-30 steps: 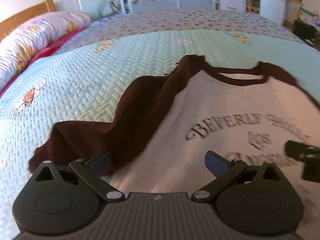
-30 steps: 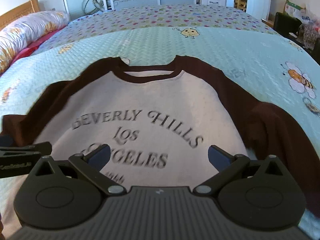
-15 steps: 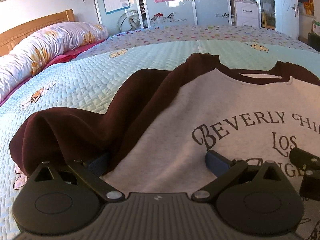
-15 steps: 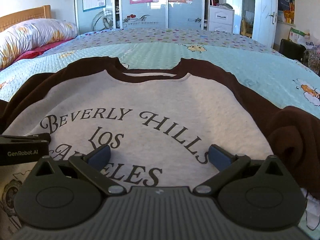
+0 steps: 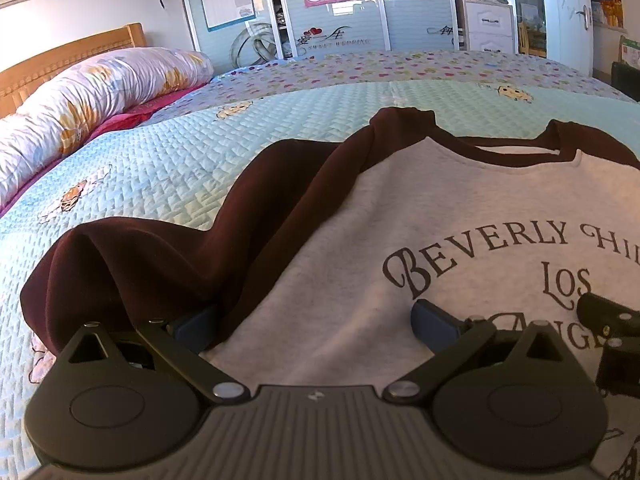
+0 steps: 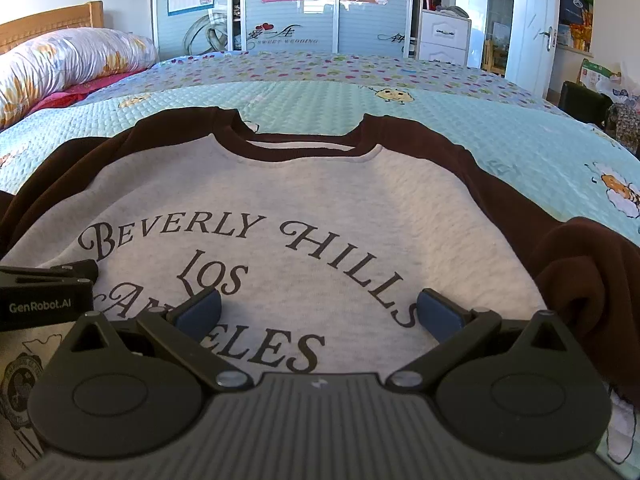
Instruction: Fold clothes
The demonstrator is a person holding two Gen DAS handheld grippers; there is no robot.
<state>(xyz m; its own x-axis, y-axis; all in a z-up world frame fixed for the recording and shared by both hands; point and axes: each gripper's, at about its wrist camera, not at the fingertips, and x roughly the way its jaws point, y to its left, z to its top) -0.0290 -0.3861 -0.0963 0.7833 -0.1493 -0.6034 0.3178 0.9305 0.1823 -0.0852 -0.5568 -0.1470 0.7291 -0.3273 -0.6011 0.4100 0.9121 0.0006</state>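
Jaws wide on left gripper (image 5: 314, 322) and right gripper (image 6: 318, 312), empty, low over sweatshirt (image 6: 312, 216). Folding unstarted; probably next: grab bunched sleeve (image 5: 132, 264) at 9 o'clock.

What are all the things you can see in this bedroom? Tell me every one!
sweatshirt: one, grey body with dark brown sleeves and collar, lying flat on the bed, front up, printed "Beverly Hills Los Angeles"
quilt: one, pale blue with cartoon bees, under the sweatshirt
sheet: one, dotted with small coloured shapes, on the far part of the bed
rolled duvet: one, white with orange flowers, along the headboard side
headboard: one, light wood, far left
wardrobe doors: pale blue, behind the bed, with papers stuck on
drawer unit: one, white, back right
door: one, white, right
left tongs: one pair, black with blue tips, open over the sweatshirt's left side
right tongs: one pair, same colours, open over the lettering
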